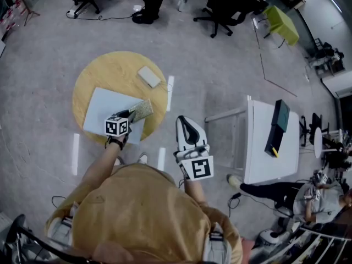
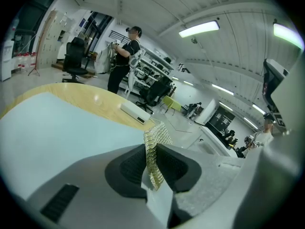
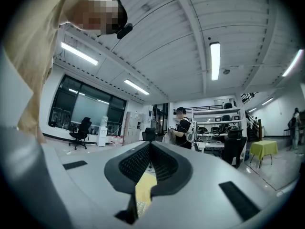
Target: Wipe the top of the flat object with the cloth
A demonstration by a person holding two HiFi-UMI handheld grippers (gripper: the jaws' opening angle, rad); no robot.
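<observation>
On the round yellow table (image 1: pixel 110 70) lies the flat object (image 1: pixel 104 108), a pale sheet. In the left gripper view the flat object (image 2: pixel 62 132) fills the near left. My left gripper (image 1: pixel 131 113) is over its right edge, shut on a yellow-green textured cloth (image 1: pixel 143 109). The cloth (image 2: pixel 155 149) stands pinched between the dark pads of this left gripper (image 2: pixel 152 163) and sticks out ahead. My right gripper (image 1: pixel 185 120) is held off the table's right side over the floor. That right gripper (image 3: pixel 150 151) is shut with nothing in it.
A small white box (image 1: pixel 149 76) lies at the back of the round table, also the white box (image 2: pixel 136 112). A white desk (image 1: pixel 264 147) with a dark green case (image 1: pixel 279 120) stands to the right. Office chairs (image 1: pixel 220 7) and a standing person (image 1: pixel 148 1) are farther off.
</observation>
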